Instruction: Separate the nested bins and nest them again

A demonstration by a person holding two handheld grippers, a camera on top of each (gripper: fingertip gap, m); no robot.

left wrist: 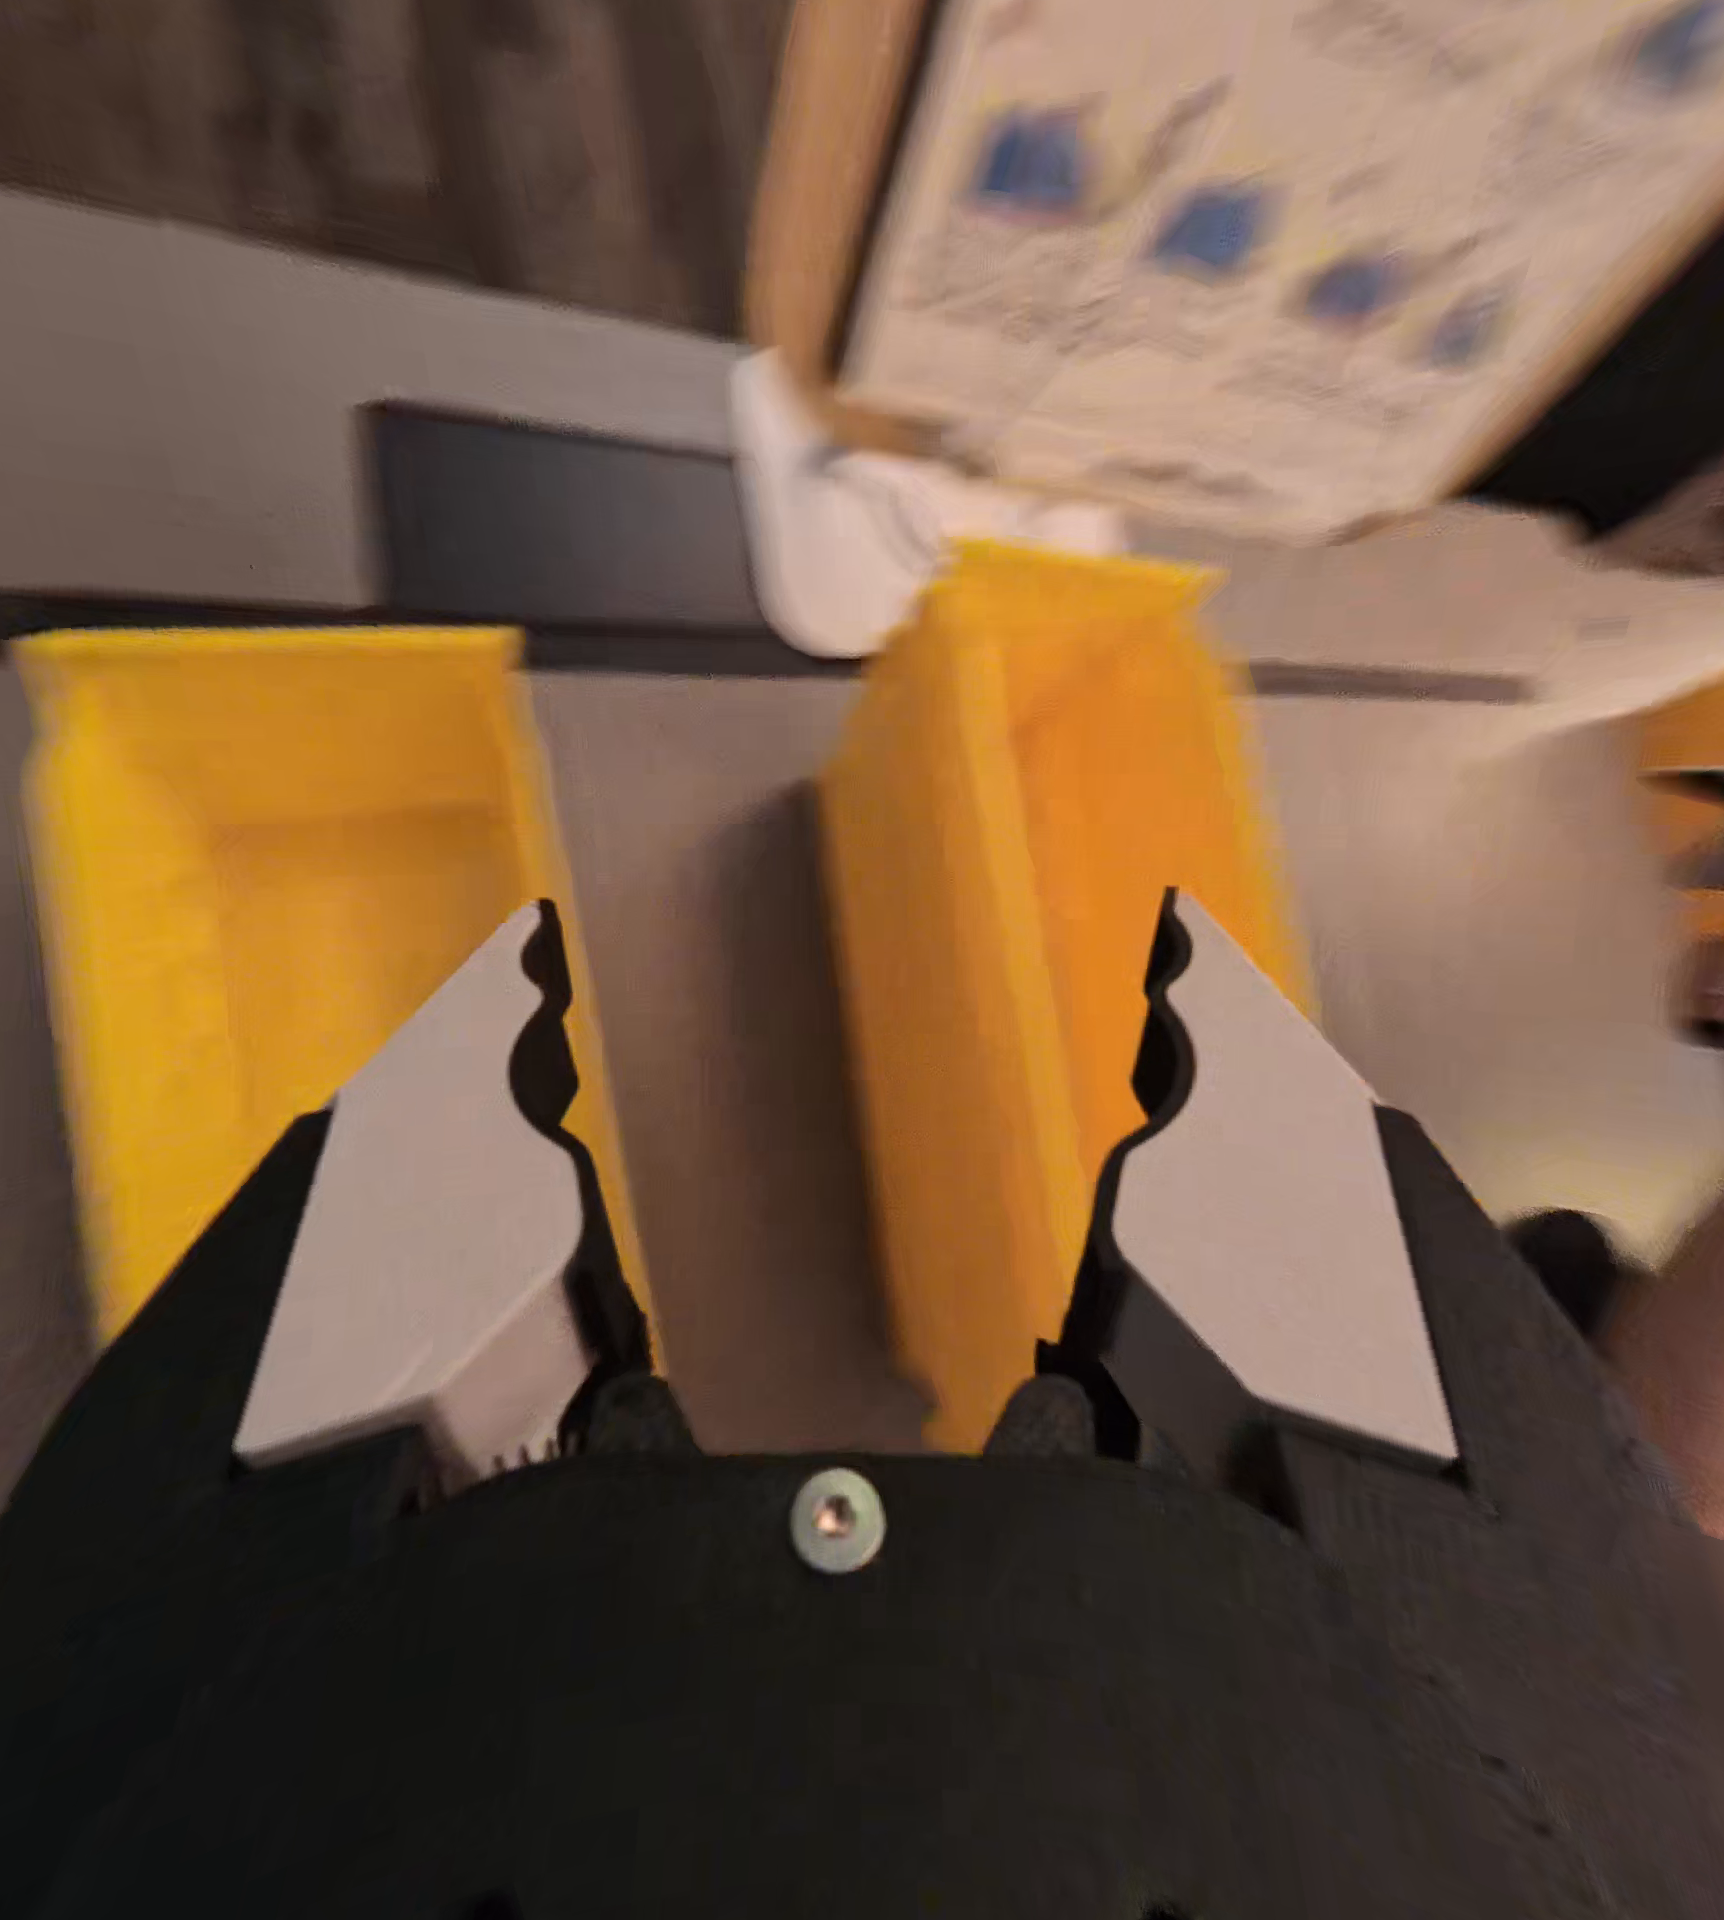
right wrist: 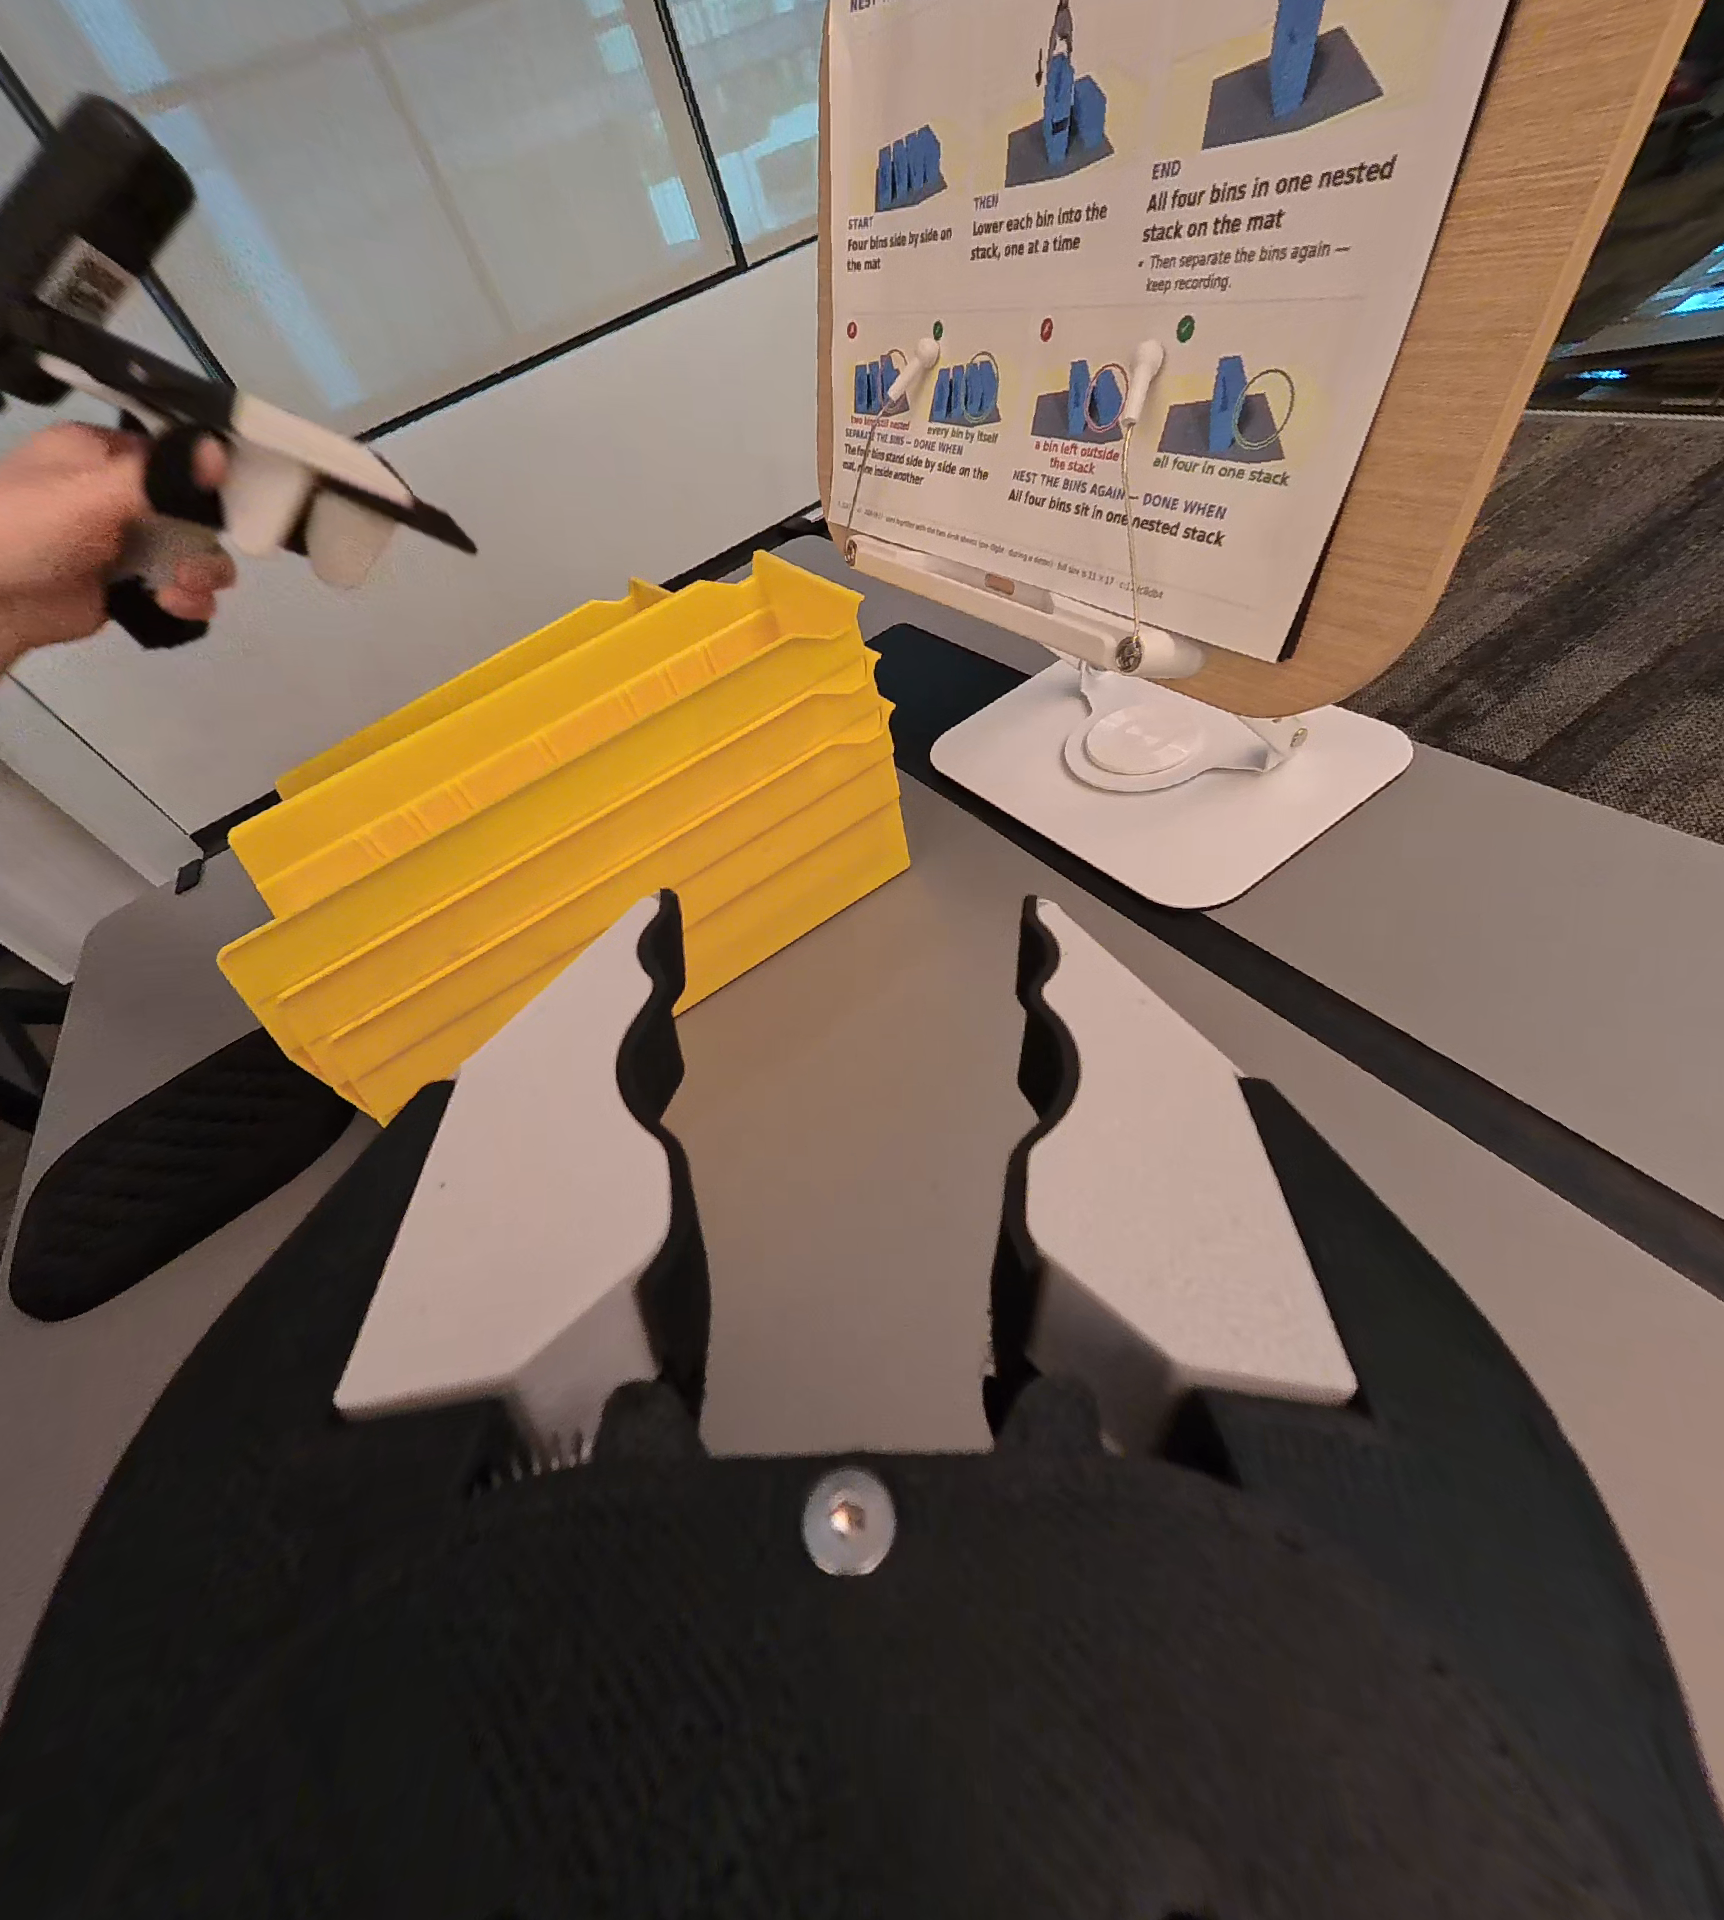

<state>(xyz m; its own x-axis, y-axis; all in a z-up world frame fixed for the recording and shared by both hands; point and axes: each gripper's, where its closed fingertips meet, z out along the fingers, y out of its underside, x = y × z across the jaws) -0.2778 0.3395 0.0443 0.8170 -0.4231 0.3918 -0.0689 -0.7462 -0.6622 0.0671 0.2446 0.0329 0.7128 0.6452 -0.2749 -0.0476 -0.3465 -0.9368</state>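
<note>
A nested stack of yellow bins stands on the grey table, with one more yellow bin right behind it. In the blurred left wrist view the single bin is on the left and the stack on the right. My left gripper is open and empty. The right wrist view shows it held in the air above and left of the bins, apart from them. My right gripper is open and empty, low over the table just right of the stack's near end.
An instruction board on a white stand stands at the back right of the table. A black padded rest lies at the near left. A person's hand holds the left gripper. The table edge runs along the right.
</note>
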